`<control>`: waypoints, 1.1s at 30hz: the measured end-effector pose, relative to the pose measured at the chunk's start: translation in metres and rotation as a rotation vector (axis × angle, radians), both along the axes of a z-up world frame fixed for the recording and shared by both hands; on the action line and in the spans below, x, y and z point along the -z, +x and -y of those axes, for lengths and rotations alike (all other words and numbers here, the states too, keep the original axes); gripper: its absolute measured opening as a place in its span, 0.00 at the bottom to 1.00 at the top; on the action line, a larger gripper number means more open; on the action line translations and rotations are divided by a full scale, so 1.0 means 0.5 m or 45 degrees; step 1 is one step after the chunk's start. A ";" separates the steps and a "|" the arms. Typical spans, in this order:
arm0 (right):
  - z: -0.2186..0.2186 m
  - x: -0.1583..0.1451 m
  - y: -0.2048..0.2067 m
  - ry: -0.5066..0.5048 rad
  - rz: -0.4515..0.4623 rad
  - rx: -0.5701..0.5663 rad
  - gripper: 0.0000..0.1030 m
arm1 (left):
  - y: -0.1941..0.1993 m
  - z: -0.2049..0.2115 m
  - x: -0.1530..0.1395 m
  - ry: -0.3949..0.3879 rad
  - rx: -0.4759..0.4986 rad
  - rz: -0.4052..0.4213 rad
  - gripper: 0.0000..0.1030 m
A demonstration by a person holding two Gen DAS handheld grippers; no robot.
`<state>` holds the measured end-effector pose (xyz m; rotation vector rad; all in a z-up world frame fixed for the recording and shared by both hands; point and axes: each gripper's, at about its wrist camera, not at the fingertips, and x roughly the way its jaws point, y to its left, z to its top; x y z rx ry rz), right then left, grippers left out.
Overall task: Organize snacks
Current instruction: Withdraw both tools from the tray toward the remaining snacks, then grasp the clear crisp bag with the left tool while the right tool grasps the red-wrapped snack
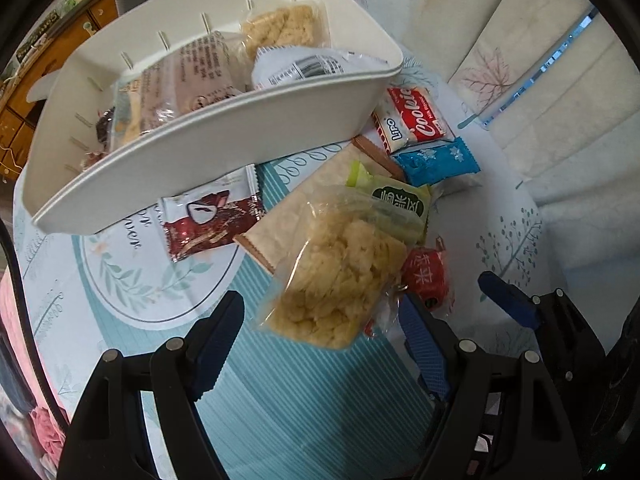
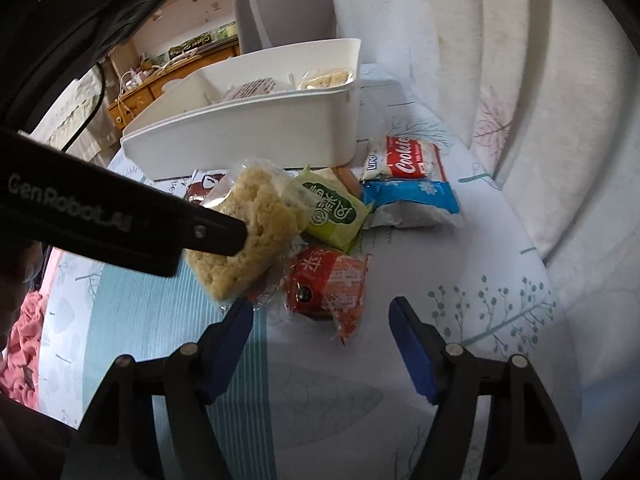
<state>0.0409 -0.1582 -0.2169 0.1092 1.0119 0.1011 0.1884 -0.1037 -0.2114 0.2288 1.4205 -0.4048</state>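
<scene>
Left tongs (image 1: 320,320) straddling rice-crisp packet (image 1: 336,284), right tongs (image 2: 322,320) near red snack (image 2: 326,284)

"Cookie" and "Lipo" are printed on the red-and-white packet (image 2: 404,160). "GenRobot.AI" is written in grey on the black left gripper body (image 2: 100,216). Chinese characters are seen on the green packet (image 2: 336,210) and on the red wrapper (image 2: 328,280), not made out

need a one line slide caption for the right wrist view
Open right gripper poised over a red foil snack packet, beside a clear-wrapped puffed rice cake and white plastic bin.
</scene>
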 end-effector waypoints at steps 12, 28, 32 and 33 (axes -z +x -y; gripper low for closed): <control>0.011 0.041 0.046 0.033 -0.041 -0.021 0.52 | 0.015 0.024 0.053 0.059 -0.019 -0.046 0.76; 0.027 0.042 0.050 0.143 -0.120 0.033 0.48 | 0.014 -0.005 0.079 0.034 -0.078 -0.136 0.58; 0.023 0.040 0.044 0.141 -0.145 0.033 0.48 | 0.004 -0.027 0.082 0.038 -0.125 -0.171 0.58; 0.023 0.039 0.042 0.144 -0.153 0.035 0.48 | 0.001 -0.032 0.083 0.043 -0.138 -0.181 0.57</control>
